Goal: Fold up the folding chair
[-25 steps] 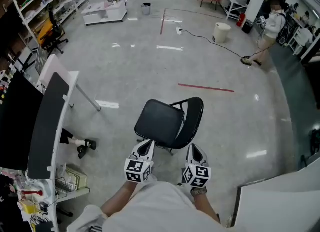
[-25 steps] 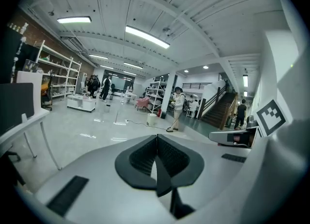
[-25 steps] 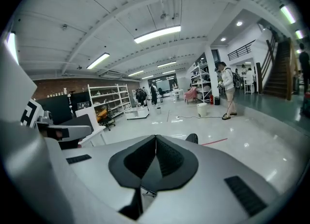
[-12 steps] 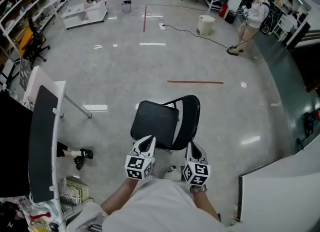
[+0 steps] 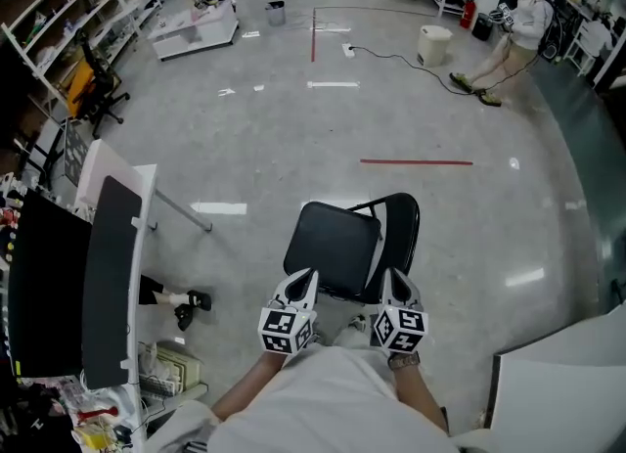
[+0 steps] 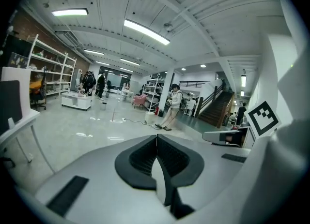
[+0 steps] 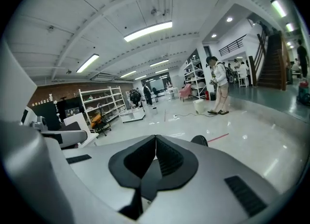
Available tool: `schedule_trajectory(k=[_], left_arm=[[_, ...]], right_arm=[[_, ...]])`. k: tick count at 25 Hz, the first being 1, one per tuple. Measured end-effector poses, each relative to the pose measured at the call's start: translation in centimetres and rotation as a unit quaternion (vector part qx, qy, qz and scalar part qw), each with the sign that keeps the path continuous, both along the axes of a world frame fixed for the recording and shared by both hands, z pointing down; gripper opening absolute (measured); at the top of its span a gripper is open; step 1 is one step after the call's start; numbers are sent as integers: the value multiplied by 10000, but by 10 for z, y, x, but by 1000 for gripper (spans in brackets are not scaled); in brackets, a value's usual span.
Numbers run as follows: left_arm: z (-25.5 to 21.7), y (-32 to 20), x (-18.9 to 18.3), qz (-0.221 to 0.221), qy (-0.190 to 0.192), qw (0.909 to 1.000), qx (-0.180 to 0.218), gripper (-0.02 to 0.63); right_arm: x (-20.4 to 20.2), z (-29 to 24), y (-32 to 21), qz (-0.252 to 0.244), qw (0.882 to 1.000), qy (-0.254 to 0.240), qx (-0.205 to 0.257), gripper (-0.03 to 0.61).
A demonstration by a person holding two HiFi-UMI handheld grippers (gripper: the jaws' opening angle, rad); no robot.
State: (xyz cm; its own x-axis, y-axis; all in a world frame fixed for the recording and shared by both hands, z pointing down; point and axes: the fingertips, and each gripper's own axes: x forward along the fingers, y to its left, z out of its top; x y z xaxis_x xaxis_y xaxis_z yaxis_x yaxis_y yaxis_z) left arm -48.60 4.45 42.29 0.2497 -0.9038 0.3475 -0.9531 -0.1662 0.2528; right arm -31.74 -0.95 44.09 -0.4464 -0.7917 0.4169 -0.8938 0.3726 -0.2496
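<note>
On grey floor (image 5: 254, 138), black folding chair (image 5: 337, 246) stands unfolded.

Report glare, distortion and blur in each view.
Head view: white glare streaks on the glossy floor; shelving bows at the edges; the folding chair is sharp. Left gripper view: strong fisheye, black corners, a bright ceiling light strip. Right gripper view: same fisheye and black corners.

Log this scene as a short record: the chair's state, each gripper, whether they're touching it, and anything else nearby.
chair: black folding chair, unfolded, upright
left: left gripper, fingers shut, nothing between them, at the seat's near edge
right: right gripper, fingers shut, nothing between them, at the chair's near side
contact: cannot tell
nearby: red tape line, white bucket
</note>
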Motion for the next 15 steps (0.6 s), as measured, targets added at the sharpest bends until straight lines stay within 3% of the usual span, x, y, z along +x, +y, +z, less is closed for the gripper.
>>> schedule_trajectory(k=[5, 15], left_arm=[[3, -18, -4, -266, -126, 9995, -57, 12], [10, -53, 30, -228, -217, 9994, -121, 12]], right_arm=[[-2, 14, -22, -235, 9995, -133, -158, 5], [32, 26, -65, -127, 9991, -256, -321, 5]])
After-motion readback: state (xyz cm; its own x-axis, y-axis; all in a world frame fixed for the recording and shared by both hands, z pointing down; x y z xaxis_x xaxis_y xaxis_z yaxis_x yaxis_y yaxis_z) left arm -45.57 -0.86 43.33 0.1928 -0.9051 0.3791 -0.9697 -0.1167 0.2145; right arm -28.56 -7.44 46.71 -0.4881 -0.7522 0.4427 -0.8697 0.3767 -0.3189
